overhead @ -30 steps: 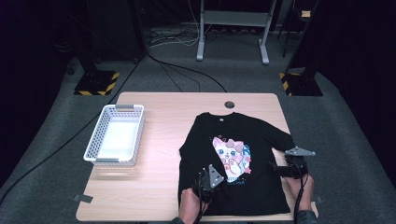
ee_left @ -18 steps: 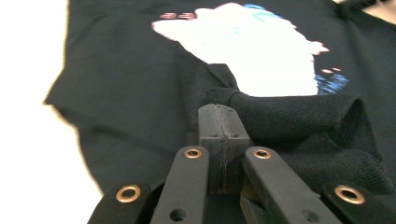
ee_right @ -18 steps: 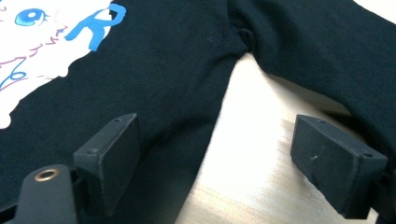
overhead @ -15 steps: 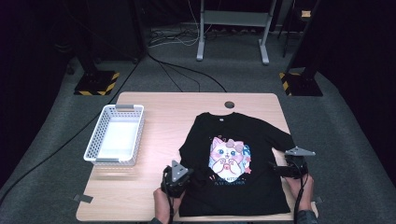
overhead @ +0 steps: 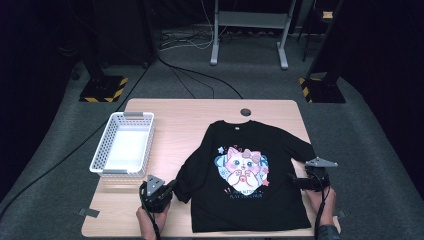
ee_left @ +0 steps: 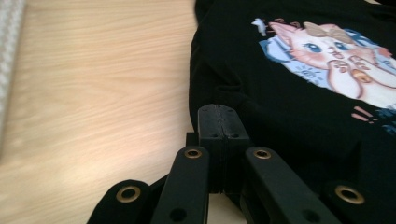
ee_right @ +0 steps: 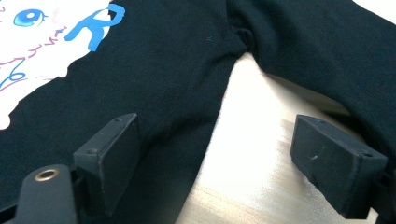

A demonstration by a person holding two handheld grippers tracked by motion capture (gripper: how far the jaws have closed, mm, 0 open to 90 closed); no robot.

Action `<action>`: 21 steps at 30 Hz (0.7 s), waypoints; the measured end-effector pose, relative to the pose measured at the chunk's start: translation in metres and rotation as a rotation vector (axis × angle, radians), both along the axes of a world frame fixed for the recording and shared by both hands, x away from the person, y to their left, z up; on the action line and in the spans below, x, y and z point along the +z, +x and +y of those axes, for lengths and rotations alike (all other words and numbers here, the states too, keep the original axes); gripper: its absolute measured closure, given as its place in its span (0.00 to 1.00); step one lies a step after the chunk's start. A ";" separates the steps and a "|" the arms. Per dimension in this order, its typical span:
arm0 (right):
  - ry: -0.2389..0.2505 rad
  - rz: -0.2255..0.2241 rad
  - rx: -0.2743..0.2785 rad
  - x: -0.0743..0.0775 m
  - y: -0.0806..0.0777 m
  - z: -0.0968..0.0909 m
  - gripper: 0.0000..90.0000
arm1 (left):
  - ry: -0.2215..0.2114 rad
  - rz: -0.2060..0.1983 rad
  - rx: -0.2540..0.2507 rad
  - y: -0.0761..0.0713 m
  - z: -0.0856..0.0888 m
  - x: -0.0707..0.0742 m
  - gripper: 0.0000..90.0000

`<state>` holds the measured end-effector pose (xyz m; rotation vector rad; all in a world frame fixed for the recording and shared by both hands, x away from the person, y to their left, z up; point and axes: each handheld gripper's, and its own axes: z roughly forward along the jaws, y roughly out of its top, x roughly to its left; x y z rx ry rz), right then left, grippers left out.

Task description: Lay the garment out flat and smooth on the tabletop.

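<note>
Left gripper [overhead: 167,189] has dragged T-shirt [overhead: 250,200] sleeve leftward; right gripper [overhead: 300,181] unmoved.

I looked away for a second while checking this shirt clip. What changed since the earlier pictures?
The left gripper, jaws shut, slid left off the shirt's front to its left sleeve; whether it pinches cloth is unclear. The right gripper, open at the right sleeve, and the basket stayed put.

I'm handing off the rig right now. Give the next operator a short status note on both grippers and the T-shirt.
Left gripper: shut, at the left sleeve's edge; whether it pinches cloth is unclear.
Right gripper: open, jaws over the gap between the shirt's body and right sleeve, gripping nothing.
Black T-shirt: flat, print up, on the table; white basket to its left.
Done: shirt spread out. Left: probably folding; no fold made yet.
</note>
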<state>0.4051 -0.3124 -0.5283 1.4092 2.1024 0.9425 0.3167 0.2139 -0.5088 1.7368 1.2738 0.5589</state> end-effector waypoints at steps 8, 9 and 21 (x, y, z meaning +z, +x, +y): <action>0.000 0.000 -0.001 0.000 0.000 0.000 0.17 | 0.005 0.006 0.074 -0.001 0.030 -0.004 1.00; 0.000 0.000 -0.001 0.000 0.000 0.000 0.17 | 0.011 0.008 0.083 -0.001 0.035 -0.004 1.00; 0.000 0.000 -0.003 0.000 0.000 0.000 0.17 | 0.165 0.056 0.234 -0.002 0.072 -0.004 0.70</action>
